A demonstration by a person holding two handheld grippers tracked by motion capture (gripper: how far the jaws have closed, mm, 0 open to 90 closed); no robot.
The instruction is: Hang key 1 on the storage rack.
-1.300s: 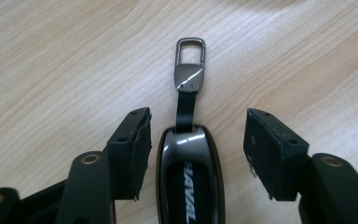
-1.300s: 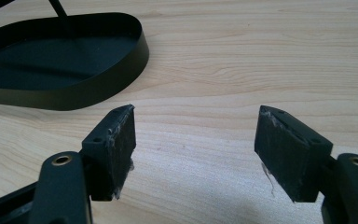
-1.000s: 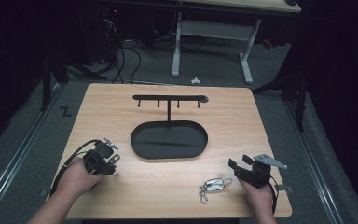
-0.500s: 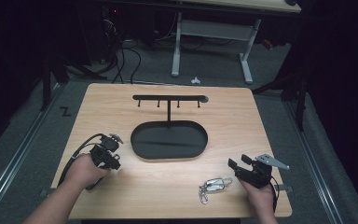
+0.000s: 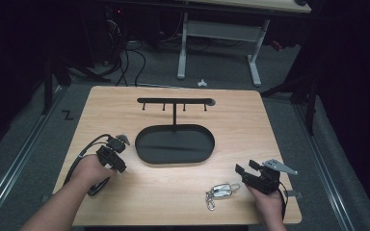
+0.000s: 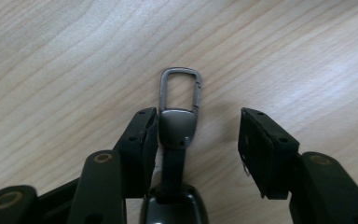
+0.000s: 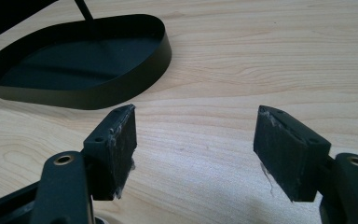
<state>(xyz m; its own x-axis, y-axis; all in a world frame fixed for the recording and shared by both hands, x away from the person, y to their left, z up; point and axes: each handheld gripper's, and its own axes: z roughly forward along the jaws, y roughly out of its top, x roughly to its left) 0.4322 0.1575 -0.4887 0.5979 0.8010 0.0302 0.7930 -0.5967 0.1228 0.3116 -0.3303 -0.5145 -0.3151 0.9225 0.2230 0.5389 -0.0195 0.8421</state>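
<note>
High view: the left gripper [image 5: 118,144] sits at lower left beside the black oval tray [image 5: 175,144]; the right gripper [image 5: 247,169], jaws parted and empty, is at lower right, near a key bunch [image 5: 219,191].

Left gripper view: a metal clasp [image 6: 179,109] lies at centre between jaws that have just been closing, touching the left pad, clear of the right.

Right gripper view: released jaws over bare wooden table [image 7: 270,56], tray upper left.

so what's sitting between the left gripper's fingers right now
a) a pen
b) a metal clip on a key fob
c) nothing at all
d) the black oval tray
b: in the left gripper view a metal clip on a dark key fob lies on the wooden table between the fingers, against one of them and apart from the other.
</note>
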